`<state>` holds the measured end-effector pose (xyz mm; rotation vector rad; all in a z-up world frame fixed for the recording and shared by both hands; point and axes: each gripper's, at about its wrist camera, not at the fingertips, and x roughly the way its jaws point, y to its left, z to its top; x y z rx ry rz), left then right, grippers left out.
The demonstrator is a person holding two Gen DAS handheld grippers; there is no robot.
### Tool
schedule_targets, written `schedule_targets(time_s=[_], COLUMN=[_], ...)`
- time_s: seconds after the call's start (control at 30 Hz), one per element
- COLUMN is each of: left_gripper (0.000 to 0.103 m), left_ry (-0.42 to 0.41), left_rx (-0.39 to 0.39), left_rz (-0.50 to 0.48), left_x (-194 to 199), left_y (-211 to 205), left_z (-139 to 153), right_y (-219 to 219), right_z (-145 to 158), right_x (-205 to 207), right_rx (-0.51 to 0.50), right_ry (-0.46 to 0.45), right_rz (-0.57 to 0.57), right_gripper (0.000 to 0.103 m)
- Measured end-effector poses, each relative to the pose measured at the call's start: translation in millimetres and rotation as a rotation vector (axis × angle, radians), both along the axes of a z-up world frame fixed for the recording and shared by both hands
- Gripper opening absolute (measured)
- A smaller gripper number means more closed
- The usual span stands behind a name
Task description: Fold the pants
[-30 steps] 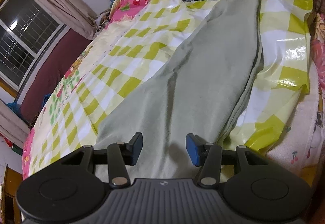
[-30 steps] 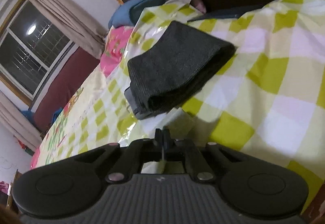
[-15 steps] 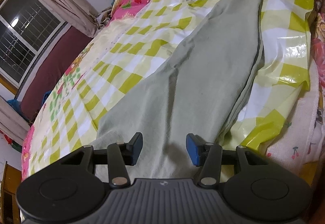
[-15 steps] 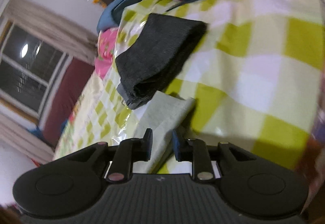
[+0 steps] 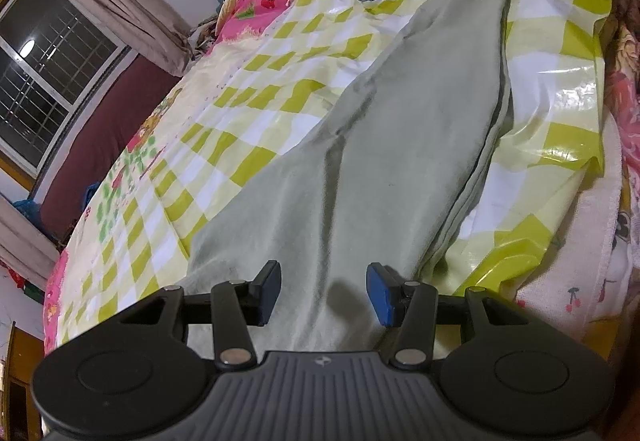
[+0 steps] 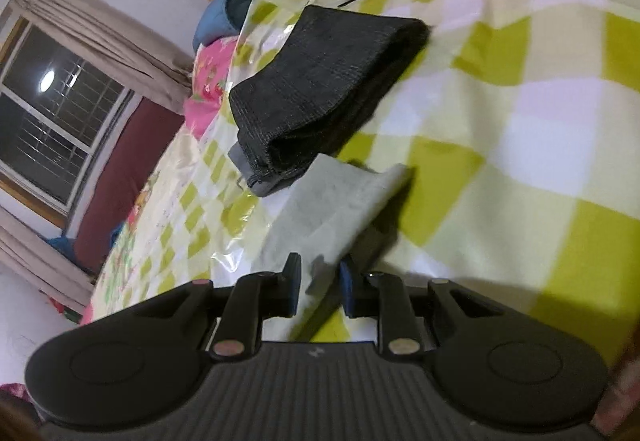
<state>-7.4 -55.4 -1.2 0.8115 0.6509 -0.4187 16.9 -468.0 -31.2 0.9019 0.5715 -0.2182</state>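
Soft, pale green pants point(image 5: 420, 129) lie doubled lengthwise on the bed's glossy yellow-checked plastic sheet point(image 5: 248, 81), tapering away towards a folded dark knit stack point(image 6: 320, 81). The left claw point(image 5: 323, 291) hovers wide apart over the broad near end. The right claw point(image 6: 319, 283) stands narrowly parted, gripping nothing, at the hem corner. Bare sheet stretches leftward.
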Motion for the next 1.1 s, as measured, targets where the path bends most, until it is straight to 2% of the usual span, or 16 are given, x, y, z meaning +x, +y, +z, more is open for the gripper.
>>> schedule_targets(time_s=[0.07,0.2,0.3,0.37,0.53,0.6,0.77,0.93,1.03,1.1], left_gripper=[0.062,0.062,0.062,0.062,0.062,0.062,0.062,0.062,0.062,0.062], left_ry=[0.000,-0.006,0.005,0.006,-0.002,-0.004,-0.007,-0.003,0.003,0.006], left_rx=[0.002,-0.003,-0.016,-0.013,-0.013,-0.013,-0.001,-0.016,-0.018,-0.017], left_rz=[0.000,0.005,0.008,0.006,-0.011,-0.016,-0.014,0.000,0.001,0.000], left_x=[0.0,-0.5,1.3,1.6,-0.8,-2.9,-3.9,-2.1,-0.3,0.6], left_y=[-0.2,3.3,5.8,4.2,-1.3,-2.4,-0.7,4.0,4.5,2.9], left_z=[-0.1,1.4,-0.1,-1.4,0.6,2.1,2.7,4.1,0.6,-1.6], right_y=[2.0,-7.2,-13.6,-15.7,-8.3,-6.9,-2.0,-8.0,-8.5,-10.6], right_z=[-3.5,-4.8,-0.5,-0.2,0.0,-2.7,-4.1,-0.3,6.6,7.2], right_x=[6.2,-20.9,-43.2,-48.3,-30.2,-17.3,2.8,-23.0,-32.2,-27.0], right_rx=[-0.033,0.061,0.022,-0.005,-0.051,-0.039,-0.082,-0.047,-0.117,-0.113], right_ry=[0.037,-0.030,-0.029,-0.013,0.001,-0.004,0.039,0.019,0.034,0.033], right_rz=[-0.007,-0.019,-0.053,-0.055,-0.019,0.000,-0.009,-0.013,-0.034,-0.028], right_gripper=[0.020,0.023,0.023,0.017,0.020,0.019,0.019,0.019,0.019,0.023])
